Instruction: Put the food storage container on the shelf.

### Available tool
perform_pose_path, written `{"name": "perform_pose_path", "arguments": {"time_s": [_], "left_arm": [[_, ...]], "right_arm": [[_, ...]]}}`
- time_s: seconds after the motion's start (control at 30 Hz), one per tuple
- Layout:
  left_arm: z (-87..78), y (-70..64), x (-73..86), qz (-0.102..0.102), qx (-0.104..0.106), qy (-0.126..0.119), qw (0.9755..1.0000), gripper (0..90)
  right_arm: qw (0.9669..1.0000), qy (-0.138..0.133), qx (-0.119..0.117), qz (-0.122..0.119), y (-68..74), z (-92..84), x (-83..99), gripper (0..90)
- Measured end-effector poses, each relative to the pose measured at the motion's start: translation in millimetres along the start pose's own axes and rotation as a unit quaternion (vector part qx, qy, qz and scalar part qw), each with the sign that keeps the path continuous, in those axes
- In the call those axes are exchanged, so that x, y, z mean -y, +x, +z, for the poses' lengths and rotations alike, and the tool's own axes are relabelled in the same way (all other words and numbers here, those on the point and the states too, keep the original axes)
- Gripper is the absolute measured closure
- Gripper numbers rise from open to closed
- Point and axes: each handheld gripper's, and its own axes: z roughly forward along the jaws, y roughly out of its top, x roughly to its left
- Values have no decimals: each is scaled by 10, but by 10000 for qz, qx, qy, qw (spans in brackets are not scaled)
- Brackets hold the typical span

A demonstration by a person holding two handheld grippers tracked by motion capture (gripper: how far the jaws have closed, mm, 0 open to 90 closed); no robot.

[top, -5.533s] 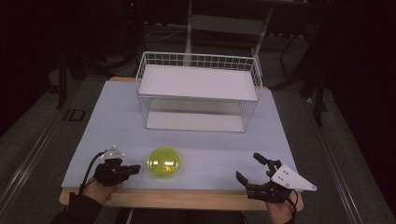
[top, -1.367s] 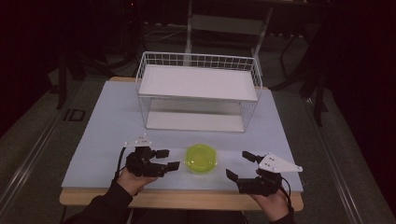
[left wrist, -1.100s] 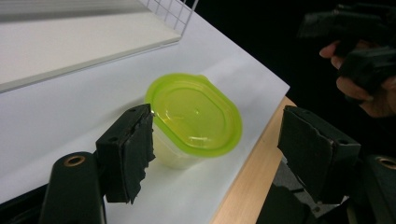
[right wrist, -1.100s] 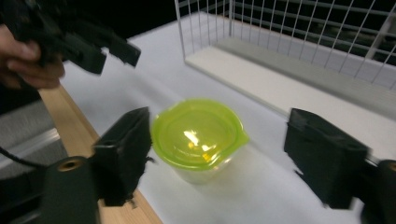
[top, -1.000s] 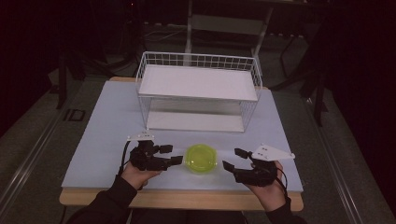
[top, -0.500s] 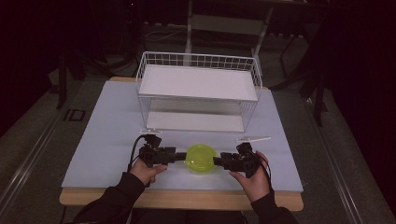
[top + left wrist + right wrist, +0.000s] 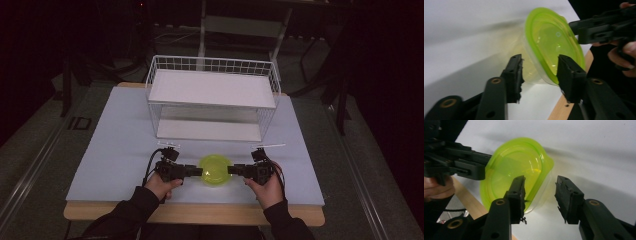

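Compared with the frame five and a half seconds back, the yellow-green lidded container (image 7: 216, 169) sits further right along the front of the table (image 7: 115, 140), now roughly centred ahead of you; it then lay left of centre. Your hands were then well apart at the table's front corners. Now both have come in to the container, one on each side.

Your left gripper (image 7: 196, 171) meets the container's left side and your right gripper (image 7: 234, 170) its right side, both lying low and level over the table. The jaws of both have just been closing. In the left gripper view, the left gripper (image 7: 540, 72) has the container's rim and clear wall between its jaws; the pads sit close to it, one over the lid edge, but a gap shows at the other side, so you are not yet clamped. In the right gripper view, the right gripper (image 7: 540, 192) has one jaw overlapping the lid edge and the other standing clear of the wall, so its jaws are apart too.

The container (image 7: 549, 45) has a green lid on a clear tub; nothing shows inside it.

The white wire basket (image 7: 212, 102) stands behind, at the table's middle, and holds nothing.
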Motion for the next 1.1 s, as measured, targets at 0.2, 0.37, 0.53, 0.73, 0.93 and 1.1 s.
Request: {"name": "perform_pose_path", "arguments": {"time_s": [0.2, 0.37, 0.53, 0.73, 0.93, 1.1], "left_arm": [[-9, -36, 30, -12, 107, 104, 9999, 718], [-57, -73, 62, -99, 17, 90, 9999, 815], [-130, -148, 42, -197, 30, -32, 9998, 818], [-300, -302, -82, -188, 42, -230, 9996, 822], [-447, -427, -238, -85, 27, -344, 9994, 823], [-569, -513, -358, -52, -24, -421, 9991, 824]], "right_arm": [[9998, 140, -123, -56, 71, 57, 54, 731], [9997, 75, -22, -233, 177, 9, 80, 806], [9988, -107, 99, -467, 280, -59, 55, 807], [9966, -431, 90, -695, 412, -221, -56, 808], [9944, -616, 78, -856, 533, -361, -204, 809], [9923, -822, 59, -922, 621, -444, -297, 808]]}}
